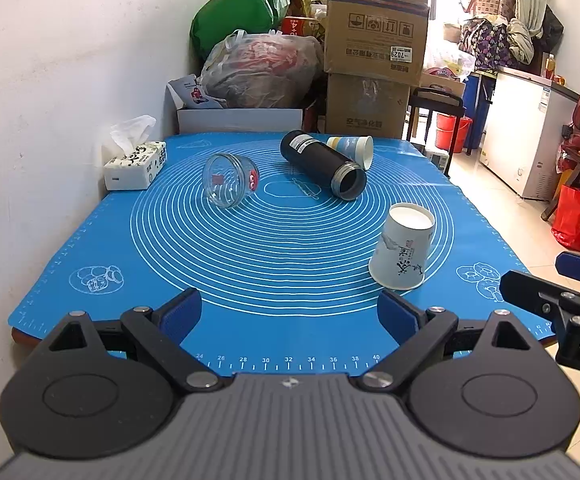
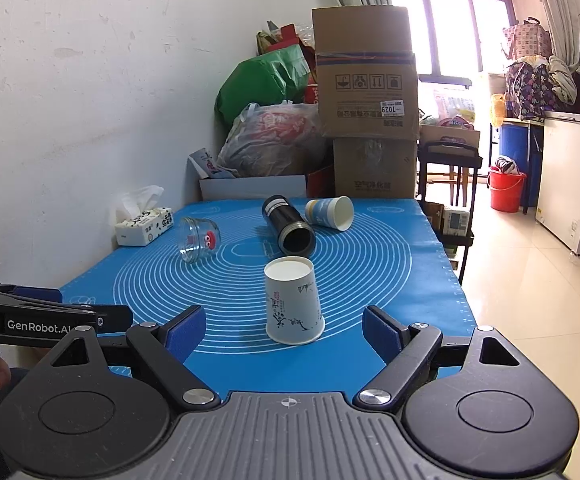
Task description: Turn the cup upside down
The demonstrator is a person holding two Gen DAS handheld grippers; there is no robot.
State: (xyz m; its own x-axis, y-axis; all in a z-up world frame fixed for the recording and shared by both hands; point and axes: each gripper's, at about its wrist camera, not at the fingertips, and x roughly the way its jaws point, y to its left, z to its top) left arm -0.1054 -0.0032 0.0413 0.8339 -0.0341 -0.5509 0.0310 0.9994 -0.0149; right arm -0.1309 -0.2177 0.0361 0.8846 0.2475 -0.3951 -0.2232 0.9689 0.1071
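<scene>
Since the white paper cup already stands mouth-down on the blue mat, at the center of my right view, that flip looks done. My right claw and left claw both gape wide, holding nothing. Lying sideways toward the top: a glass jar, a black flask and a second paper cup, perhaps left to turn.

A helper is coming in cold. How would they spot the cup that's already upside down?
On the blue mat, nearest the front edge, stands a white paper cup with ink-style printing. Unlike the other paper cup lying on its side, it rests rim-down.
</scene>
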